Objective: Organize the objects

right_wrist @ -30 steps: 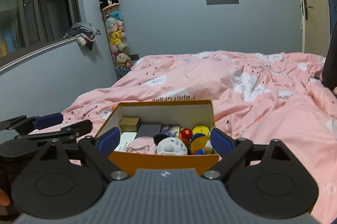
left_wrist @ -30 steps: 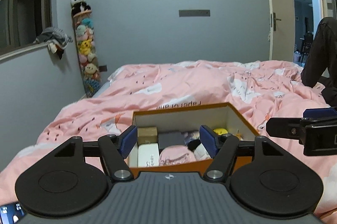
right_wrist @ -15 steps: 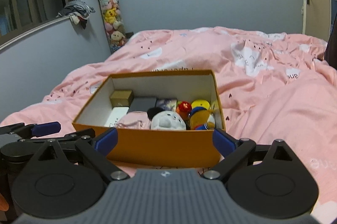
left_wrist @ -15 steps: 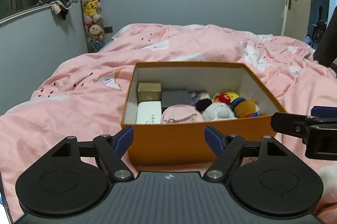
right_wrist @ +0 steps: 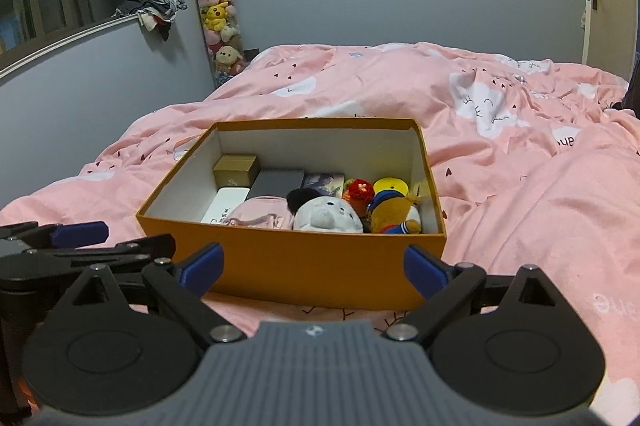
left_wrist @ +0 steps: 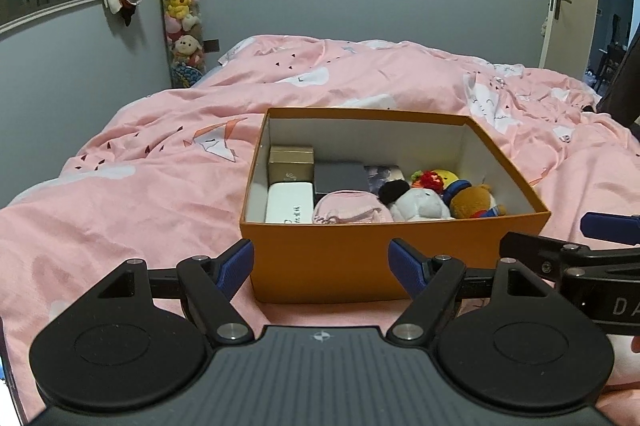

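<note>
I hold both grippers level and empty in front of an orange cardboard box (left_wrist: 394, 254) resting on a pink cloud-print duvet (left_wrist: 140, 193), its near wall facing me. My left gripper (left_wrist: 320, 262) has its blue-padded fingers (left_wrist: 236, 260) spread wide on nothing; my right gripper (right_wrist: 312, 266) is likewise spread wide and empty, and each shows at the edge of the other's view.

Inside the box, the rigid items sit toward its left wall: a gold gift box (left_wrist: 291, 163) at the back, a white case (left_wrist: 289, 201) with small dark writing I cannot read in front of it, a dark grey flat box (left_wrist: 340, 175) beside them. A pink pouch (left_wrist: 348, 209) lies against the near wall. Soft toys crowd the right side: a white plush (right_wrist: 326, 214), a red-and-yellow toy (right_wrist: 360, 190) and a brown bear (left_wrist: 474, 201). This sorting by kind suggests the packing is largely done.

Printed lettering on the duvet right of the box is cut off and unreadable in both views.
</note>
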The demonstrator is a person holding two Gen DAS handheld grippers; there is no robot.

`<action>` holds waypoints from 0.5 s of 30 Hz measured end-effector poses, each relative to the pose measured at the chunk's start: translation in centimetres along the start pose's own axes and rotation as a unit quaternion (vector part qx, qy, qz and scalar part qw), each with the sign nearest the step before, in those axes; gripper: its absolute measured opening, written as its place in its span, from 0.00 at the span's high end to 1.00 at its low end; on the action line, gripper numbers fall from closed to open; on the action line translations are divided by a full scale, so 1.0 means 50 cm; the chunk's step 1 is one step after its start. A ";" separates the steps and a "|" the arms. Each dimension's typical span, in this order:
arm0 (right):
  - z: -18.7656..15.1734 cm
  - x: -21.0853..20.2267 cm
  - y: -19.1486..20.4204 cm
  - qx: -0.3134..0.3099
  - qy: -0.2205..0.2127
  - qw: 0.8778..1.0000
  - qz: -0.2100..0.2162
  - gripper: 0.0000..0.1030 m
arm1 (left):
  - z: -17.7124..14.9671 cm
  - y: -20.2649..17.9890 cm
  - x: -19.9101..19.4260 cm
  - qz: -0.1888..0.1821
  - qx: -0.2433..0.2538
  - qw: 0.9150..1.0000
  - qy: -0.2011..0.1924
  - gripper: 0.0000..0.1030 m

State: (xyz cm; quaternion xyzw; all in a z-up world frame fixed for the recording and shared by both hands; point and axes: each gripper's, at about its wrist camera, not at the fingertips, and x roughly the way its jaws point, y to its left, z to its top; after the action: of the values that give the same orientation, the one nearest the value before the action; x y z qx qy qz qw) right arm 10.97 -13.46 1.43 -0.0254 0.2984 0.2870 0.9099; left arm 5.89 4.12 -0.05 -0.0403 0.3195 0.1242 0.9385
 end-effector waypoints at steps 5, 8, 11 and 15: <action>0.006 -0.009 -0.003 0.003 -0.008 1.000 -0.002 0.06 | 0.005 -0.003 -0.003 0.001 0.009 1.000 -0.005 0.13; 0.005 -0.006 -0.005 0.005 -0.005 1.000 -0.003 0.06 | 0.006 -0.003 -0.003 -0.003 0.007 1.000 -0.006 0.13; 0.005 -0.003 -0.003 0.002 -0.001 1.000 0.001 0.06 | 0.004 -0.006 -0.002 -0.006 0.011 1.000 -0.005 0.13; 0.010 0.008 0.000 0.001 0.002 1.000 0.002 0.06 | 0.005 -0.004 0.005 -0.009 0.012 1.000 -0.004 0.13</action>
State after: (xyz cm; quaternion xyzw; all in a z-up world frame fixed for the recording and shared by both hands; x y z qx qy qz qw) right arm 11.50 -13.15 1.62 -0.0246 0.3003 0.2889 0.9087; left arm 6.27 4.01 -0.02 -0.0313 0.3170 0.1124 0.9412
